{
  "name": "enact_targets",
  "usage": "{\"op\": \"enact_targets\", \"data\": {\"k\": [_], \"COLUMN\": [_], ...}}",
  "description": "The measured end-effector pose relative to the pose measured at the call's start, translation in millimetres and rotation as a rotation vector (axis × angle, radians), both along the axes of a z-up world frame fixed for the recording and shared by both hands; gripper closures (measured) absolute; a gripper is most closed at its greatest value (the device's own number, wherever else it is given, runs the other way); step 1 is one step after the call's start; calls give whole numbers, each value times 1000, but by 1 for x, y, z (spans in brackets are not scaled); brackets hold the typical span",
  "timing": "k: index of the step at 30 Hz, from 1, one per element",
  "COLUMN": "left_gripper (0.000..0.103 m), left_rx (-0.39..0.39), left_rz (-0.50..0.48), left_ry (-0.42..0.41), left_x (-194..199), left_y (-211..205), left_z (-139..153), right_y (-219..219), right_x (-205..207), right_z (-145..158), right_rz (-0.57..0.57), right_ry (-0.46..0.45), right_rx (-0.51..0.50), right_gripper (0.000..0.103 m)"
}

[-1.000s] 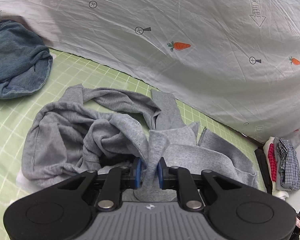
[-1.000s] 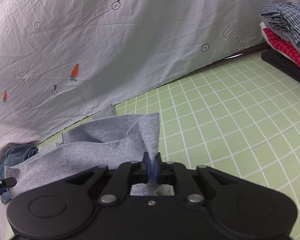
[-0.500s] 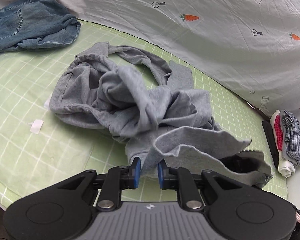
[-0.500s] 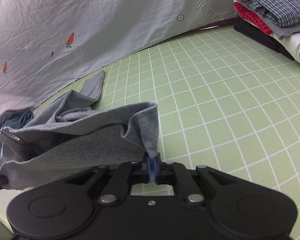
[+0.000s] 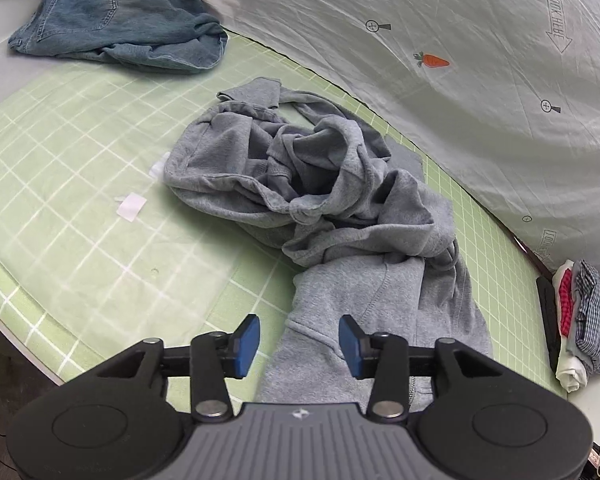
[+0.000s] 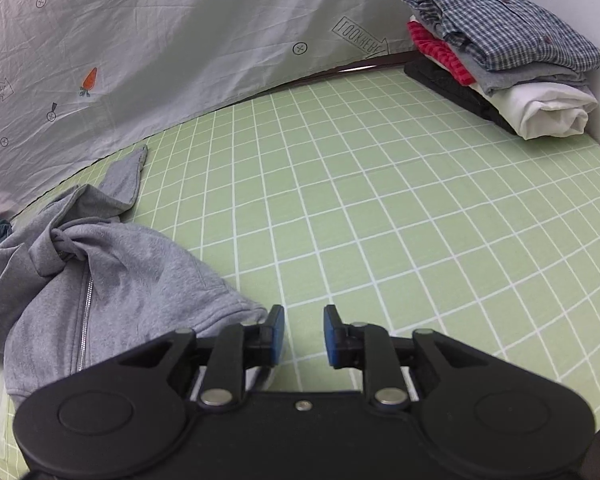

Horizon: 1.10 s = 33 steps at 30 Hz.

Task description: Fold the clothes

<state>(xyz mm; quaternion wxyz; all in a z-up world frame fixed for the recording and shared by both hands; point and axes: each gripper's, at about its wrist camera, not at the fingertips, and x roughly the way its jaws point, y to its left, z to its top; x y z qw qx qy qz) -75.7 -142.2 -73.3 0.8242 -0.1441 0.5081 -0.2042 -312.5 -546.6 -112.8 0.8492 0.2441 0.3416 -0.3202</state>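
A: Here, the left gripper [image 5: 299,339] is hovering over the lower hem of a grey zip hoodie [image 5: 340,216], its jaws standing spread wide with nothing between them but the cloth lying below.

B: And where is the hoodie lying?

A: It is sprawling in a rumpled heap across the middle of the green checked sheet [image 5: 60,184], with its flatter lower part reaching toward the near edge and one sleeve trailing toward the far edge, beside the pale carrot-print cloth [image 5: 460,80] hanging behind.

B: What is the right gripper [image 6: 303,334] doing?

A: It is hovering over bare sheet [image 6: 380,220] just beside the hoodie's [image 6: 112,280] right hem corner, jaws likewise spread and holding nothing. The left blue pad is sitting right next to that corner; whether it is touching is unclear. The zipper [image 6: 85,320] is running down the garment's front.

B: Anything else sharing the surface?

A: Crumpled blue jeans [image 5: 116,20] are lying at the far left corner, and a stack of folded clothes [image 6: 508,52], topped by a checked shirt, is sitting at the far right corner. A small white tag [image 5: 131,206] is resting on the sheet just left of the hoodie.
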Motion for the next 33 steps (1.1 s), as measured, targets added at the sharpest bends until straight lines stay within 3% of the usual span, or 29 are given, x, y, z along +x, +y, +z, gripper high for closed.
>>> {"op": "enact_targets", "data": {"k": [1,3,7,13,15,16,17,18,24,28,30,31,33], "left_gripper": [47,46,35,35,67,90,91,91,90,89,82,78,77], "left_rx": [6,32,86,88,96,99,97,97,113,151,181,198,231], "left_rz": [-8,-38,-88,-125,-143,-163,-170,-170,-111,-72,-76,-78,-85], "left_ry": [17,28,-16,15,31,39,39,35,45,55,45,29,-34], "left_x": [3,6,15,34,37,37,35,33,22,19,19,19,18], "left_y": [-6,-19,-47,-72,-79,-80,-80,-78,-50,-36,-37,-38,-45], "left_z": [-8,-19,-38,-56,-60,-61,-60,-58,-54,-52,-45,-39,-20], "right_y": [-1,-2,1,9,10,11,13,15,29,54,61,63,59], "right_x": [1,8,34,88,98,100,101,100,68,47,46,46,52], "right_z": [0,0,-8,-33,-38,-40,-42,-43,-44,-46,-43,-41,-34], "right_rz": [1,18,135,276,307,317,326,334,324,347,359,360,332], "right_ry": [-13,-30,-45,4,14,24,32,37,37,62,69,73,83], "right_rx": [-5,-3,13,15,38,48,54,54,115,170,172,163,109], "right_gripper": [59,58,44,40,50,63,78,85,91,91,88,85,65]}}
